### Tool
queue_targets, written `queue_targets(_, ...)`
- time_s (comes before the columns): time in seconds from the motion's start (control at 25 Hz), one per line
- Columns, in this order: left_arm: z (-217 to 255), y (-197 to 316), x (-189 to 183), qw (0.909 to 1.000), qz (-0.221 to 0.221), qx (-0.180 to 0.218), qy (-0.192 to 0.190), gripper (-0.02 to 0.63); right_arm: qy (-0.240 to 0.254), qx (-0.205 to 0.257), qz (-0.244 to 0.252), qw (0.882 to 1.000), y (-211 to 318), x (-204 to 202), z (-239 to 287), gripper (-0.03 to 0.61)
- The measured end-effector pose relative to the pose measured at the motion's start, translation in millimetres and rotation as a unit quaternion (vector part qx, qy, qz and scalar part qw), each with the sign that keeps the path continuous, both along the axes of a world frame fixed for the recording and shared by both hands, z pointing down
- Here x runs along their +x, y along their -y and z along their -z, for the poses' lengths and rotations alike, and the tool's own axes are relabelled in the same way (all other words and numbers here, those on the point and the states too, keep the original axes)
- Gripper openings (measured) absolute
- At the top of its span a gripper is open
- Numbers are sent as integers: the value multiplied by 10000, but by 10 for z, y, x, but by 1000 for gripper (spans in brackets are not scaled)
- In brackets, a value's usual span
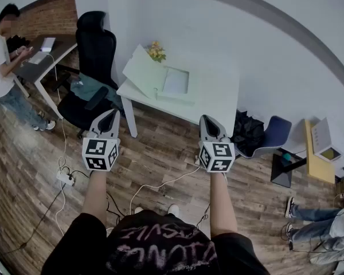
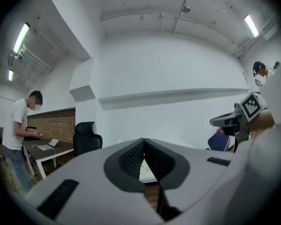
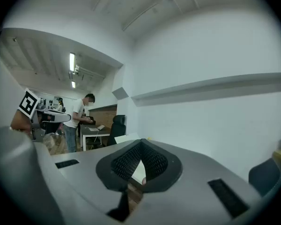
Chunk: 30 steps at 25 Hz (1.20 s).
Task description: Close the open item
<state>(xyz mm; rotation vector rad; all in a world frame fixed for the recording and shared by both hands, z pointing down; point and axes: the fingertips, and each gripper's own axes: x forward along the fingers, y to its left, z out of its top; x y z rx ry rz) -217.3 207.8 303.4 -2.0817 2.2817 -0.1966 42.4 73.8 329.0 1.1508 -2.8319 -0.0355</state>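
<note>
An open white box (image 1: 176, 82) lies on the white table (image 1: 218, 99), its lid (image 1: 140, 70) tipped up to the left. Both grippers hang over the wood floor, short of the table's near edge and apart from the box. My left gripper (image 1: 110, 115) points toward the table's left corner; its jaws are shut with nothing in them (image 2: 143, 142). My right gripper (image 1: 208, 120) points at the table's front edge, likewise shut and empty (image 3: 139, 144). Between each pair of jaws only a sliver of the white table shows.
A black office chair (image 1: 94, 50) stands left of the table. A person (image 1: 3, 67) stands by a dark desk (image 1: 46, 47) at far left. A black bag (image 1: 247, 132) and a blue chair (image 1: 273, 132) sit right of the table. A power strip (image 1: 65, 178) with cables lies on the floor.
</note>
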Motion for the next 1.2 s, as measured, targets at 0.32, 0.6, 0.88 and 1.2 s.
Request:
queue_targets(0.32, 22, -14, -102, 10000, -11, 8, 6, 1, 72, 50, 38, 10000, -41, -101, 49, 12)
queue_targets(0.6, -6, -31, -181, 9998, -181, -4, -6, 0, 38, 69, -87, 9999, -109, -186, 53, 12)
queue_targets(0.88, -93, 10, -299, 9993, -360, -51, -76, 0, -28, 58, -228, 9997, -147, -262, 16, 11)
queue_targets(1.2, -229, 266, -412, 9991, -380, -160, -99, 0, -38, 52, -271, 9996, 87, -337, -51, 12)
